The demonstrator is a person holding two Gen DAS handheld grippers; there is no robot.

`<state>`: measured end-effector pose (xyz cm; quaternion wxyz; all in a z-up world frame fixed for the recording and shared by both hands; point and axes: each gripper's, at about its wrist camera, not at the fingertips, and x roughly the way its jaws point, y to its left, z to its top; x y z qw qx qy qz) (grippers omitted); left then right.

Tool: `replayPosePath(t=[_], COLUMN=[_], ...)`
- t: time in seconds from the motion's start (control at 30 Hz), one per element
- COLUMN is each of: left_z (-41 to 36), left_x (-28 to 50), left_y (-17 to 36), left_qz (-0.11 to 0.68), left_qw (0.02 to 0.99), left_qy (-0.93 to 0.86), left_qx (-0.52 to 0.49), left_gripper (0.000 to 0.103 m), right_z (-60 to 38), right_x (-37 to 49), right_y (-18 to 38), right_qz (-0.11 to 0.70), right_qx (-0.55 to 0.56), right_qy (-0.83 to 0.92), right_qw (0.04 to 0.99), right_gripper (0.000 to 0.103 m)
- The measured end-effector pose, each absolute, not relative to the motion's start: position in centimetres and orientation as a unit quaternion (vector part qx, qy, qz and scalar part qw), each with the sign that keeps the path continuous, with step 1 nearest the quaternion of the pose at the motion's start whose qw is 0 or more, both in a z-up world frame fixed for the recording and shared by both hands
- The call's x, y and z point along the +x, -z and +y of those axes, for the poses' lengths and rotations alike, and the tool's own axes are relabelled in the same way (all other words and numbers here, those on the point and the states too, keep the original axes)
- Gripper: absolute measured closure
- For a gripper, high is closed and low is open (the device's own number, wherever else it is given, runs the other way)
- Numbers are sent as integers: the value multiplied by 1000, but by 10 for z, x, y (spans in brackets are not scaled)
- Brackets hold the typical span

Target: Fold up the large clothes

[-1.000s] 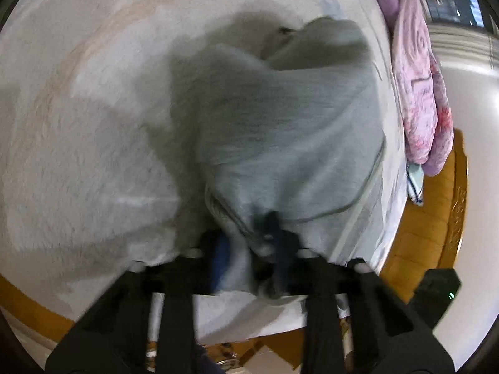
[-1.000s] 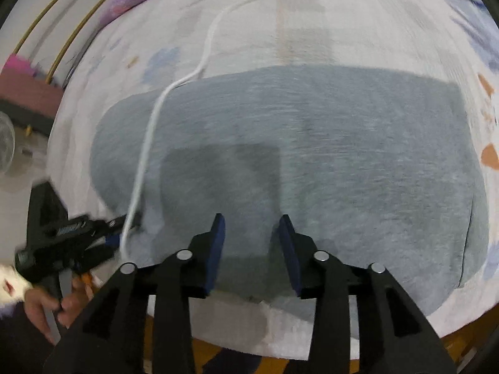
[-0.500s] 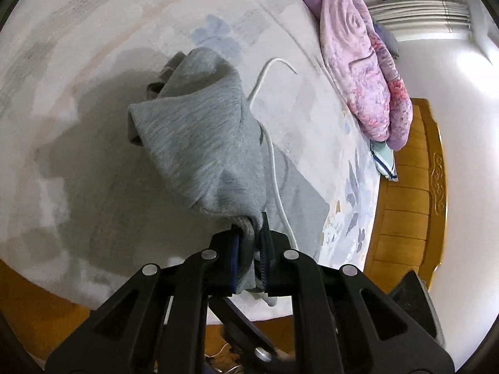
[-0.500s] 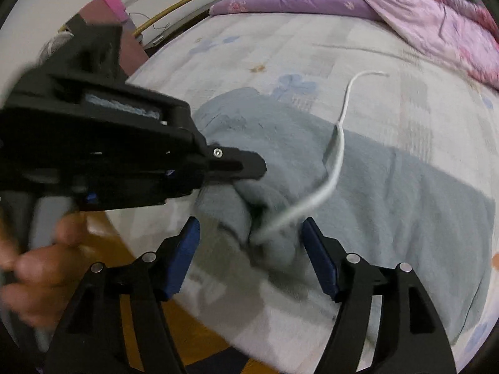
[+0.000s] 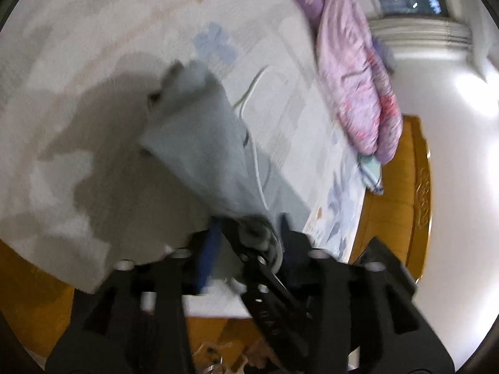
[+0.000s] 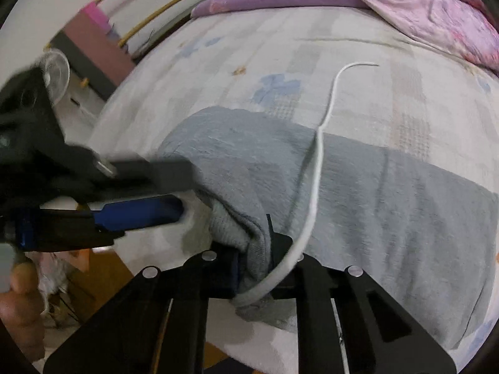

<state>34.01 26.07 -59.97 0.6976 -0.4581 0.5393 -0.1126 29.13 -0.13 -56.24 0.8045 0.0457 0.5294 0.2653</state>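
A large grey garment [image 6: 374, 193] with a white drawstring [image 6: 318, 168] lies on the bed [image 6: 312, 62]. My right gripper [image 6: 254, 261] is shut on a bunched corner of the garment, with the drawstring caught alongside. My left gripper [image 5: 246, 237] stands open, its blue pads apart, and the right gripper's tip with the cloth sits between them. In the right wrist view the left gripper [image 6: 184, 187] is open at the left, beside the garment's folded edge. In the left wrist view the grey cloth [image 5: 199, 143] rises lifted and blurred.
A pink and purple quilt [image 5: 358, 87] is heaped along the far side of the bed. The wooden bed frame [image 5: 399, 218] and the bed's near edge are close. A small fan [image 6: 56, 74] and a wall rail stand at the left.
My left gripper has opened and let go of the garment corner. My right gripper has closed on that corner and the drawstring.
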Motion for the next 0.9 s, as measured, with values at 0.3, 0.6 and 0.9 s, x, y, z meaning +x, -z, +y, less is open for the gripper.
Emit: replayPosePath(t=[0.3, 0.6, 0.9], left_z=[245, 72, 20], left_x=[347, 396, 391], left_y=[595, 578, 602], left_qz=[514, 536, 579], left_qw=[734, 721, 716], left_qy=[50, 216, 204], left_qx=[-442, -384, -333], left_gripper=[30, 30, 30], right_z=[-116, -235, -302], right_x=[294, 259, 235], right_y=[541, 534, 612], right_qz=[516, 484, 543], right_qx=[287, 387, 475], right_qy=[-214, -96, 1], right_qw=[778, 779, 693], right_gripper=[92, 92, 91])
